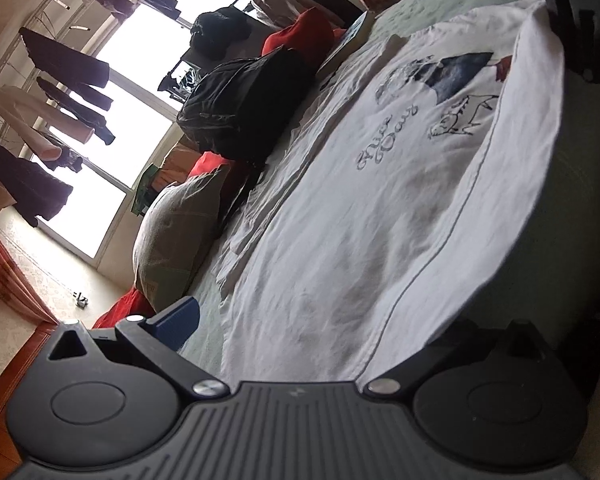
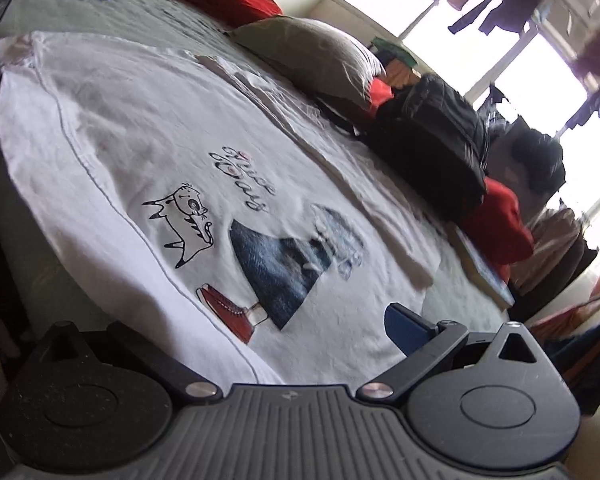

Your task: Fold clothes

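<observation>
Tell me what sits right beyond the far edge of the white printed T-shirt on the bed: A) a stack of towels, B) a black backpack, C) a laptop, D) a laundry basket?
B: a black backpack rests on the bed just past the white T-shirt, between a grey pillow and red bedding.

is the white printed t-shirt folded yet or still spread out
Spread out: the white printed t-shirt lies flat on the pale green bed cover, its whole print showing, only its near edge turned over.

Both wrist cameras sit low and close over the bed [image 1: 572,184] — facing inward from opposite ends, tilted, sharing the white shirt [image 1: 380,200] and backpack [image 2: 432,128].
</observation>
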Tool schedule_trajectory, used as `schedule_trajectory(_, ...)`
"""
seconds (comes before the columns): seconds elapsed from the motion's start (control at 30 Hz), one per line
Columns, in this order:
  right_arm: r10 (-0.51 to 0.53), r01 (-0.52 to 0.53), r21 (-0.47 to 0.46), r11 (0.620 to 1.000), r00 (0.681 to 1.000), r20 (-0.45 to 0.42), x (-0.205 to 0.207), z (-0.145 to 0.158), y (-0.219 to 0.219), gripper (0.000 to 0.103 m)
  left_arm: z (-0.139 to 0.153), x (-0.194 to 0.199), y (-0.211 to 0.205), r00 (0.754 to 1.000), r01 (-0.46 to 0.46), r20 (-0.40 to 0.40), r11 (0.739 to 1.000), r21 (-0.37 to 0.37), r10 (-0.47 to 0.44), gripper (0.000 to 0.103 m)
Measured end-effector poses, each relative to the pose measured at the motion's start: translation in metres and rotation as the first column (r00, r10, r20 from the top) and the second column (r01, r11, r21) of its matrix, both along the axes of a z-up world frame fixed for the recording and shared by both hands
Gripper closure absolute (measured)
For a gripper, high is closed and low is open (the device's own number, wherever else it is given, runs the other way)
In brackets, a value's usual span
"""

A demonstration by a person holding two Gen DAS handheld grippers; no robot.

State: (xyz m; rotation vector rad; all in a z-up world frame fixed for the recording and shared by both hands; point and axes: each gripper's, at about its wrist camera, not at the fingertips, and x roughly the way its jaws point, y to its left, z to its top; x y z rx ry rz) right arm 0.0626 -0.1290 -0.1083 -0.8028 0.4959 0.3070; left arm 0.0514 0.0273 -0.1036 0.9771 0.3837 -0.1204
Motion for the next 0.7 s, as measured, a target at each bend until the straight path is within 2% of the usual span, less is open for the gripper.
schedule_trajectory(0.2,-0.03,0.03,0.001,1.0,0.999,0.024,0.001,0.004,-0.013,0.0,0.004,0.004,0.01,0.999,-0.029,0.017,1.0,0.011,0.028,0.0)
schedule_trajectory(0.37,-0.027,0.031,-0.036,0.999,0.994,0.106,-0.004,0.007,-0.009,0.0,0.012,0.005,0.007,0.998,-0.022,0.055,0.999,0.04,0.019,0.0)
schedule_trajectory(0.5,-0.036,0.045,-0.048,0.998,0.985,0.169,-0.003,0.013,-0.008,0.0,0.023,0.012,0.008,0.997,-0.029,0.077,0.999,0.029,0.027,0.0)
schedule_trajectory(0.7,-0.048,0.06,-0.049,0.997,0.975,0.219,0.009,0.026,-0.009,0.0,0.033,0.031,0.009,0.995,-0.043,0.095,0.999,0.025,0.04,0.0)
